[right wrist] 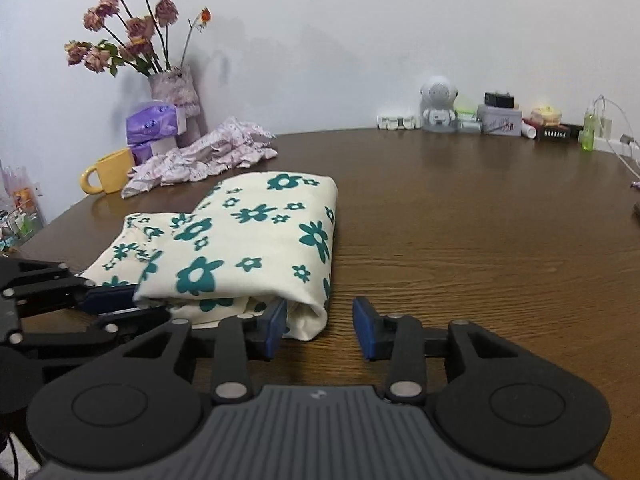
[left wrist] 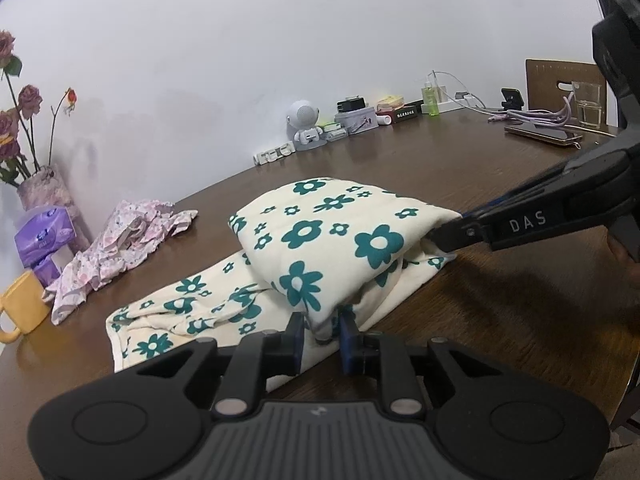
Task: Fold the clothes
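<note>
Only the right wrist view shows the right gripper (right wrist: pixel 320 326) parted beside the folded floral garment (right wrist: pixel 256 240), while the left gripper (left wrist: pixel 320 336) pinches its edge.

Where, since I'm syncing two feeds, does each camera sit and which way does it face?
Left wrist: on left gripper, facing floral garment pinched in its fingers; right gripper enters from the right.
Right wrist: on right gripper, facing the floral garment's near edge; left gripper shows at left.
Shared: floral garment, yellow mug, vase, table.
</note>
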Tool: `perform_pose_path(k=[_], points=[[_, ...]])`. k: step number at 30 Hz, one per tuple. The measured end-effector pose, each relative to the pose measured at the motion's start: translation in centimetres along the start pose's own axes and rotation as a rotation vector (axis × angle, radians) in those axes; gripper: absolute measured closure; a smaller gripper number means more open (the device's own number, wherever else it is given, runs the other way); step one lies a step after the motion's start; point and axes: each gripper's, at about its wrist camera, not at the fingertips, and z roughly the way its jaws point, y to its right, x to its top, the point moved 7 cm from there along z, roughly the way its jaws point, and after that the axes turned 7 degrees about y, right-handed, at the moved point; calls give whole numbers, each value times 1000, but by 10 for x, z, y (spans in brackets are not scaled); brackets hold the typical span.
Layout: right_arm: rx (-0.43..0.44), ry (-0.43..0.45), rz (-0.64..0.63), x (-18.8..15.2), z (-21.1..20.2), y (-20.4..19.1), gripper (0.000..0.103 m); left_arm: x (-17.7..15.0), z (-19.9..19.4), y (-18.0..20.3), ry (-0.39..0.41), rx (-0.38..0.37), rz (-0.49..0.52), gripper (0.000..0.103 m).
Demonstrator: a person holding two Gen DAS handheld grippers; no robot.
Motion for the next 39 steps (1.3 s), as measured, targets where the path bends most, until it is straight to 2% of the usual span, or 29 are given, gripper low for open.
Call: perform_pose_path(k=[1, 3, 8, 10, 12, 14, 18, 19, 27, 29, 33, 35, 37, 39], points=[[8, -12, 11, -1, 2, 1, 94, -1, 1, 0, -4, -4, -3, 90], [15, -27, 24, -5, 5, 2, 97, -1, 2, 0, -8, -4, -3, 90], [32, -39, 28, -9, 2, 2, 94, 2, -5, -2, 17, -33, -25, 83], [57, -30, 41, -6, -5, 3, 92, 5, -12, -5, 35, -46, -34, 71], [79, -16, 57, -1, -13, 4, 76, 10, -20, -10, 47, -58, -54, 61], [97, 5, 78, 7, -20, 7, 67, 19, -26, -16, 62, -73, -97, 55], [128, 32, 146, 27, -15, 13, 64, 40, -21, -36, 72, -85, -237, 35], [127, 33, 168, 32, -9, 16, 64, 44, -16, -41, 63, -85, -277, 34], [128, -15, 327, 46, 47, 33, 64, 37, 41, -80, -72, -103, -654, 37], [131, -28, 355, 45, 57, 36, 64, 32, 52, -85, -95, -92, -707, 40], [158, -44, 373, 43, 65, 34, 65, 28, 62, -87, -113, -113, -785, 60], [165, -52, 366, 42, 68, 31, 71, 29, 63, -86, -113, -96, -796, 64], [167, -58, 356, 42, 69, 28, 74, 28, 64, -86, -111, -80, -813, 70], [169, -62, 347, 42, 69, 27, 79, 27, 66, -86, -116, -67, -842, 71]])
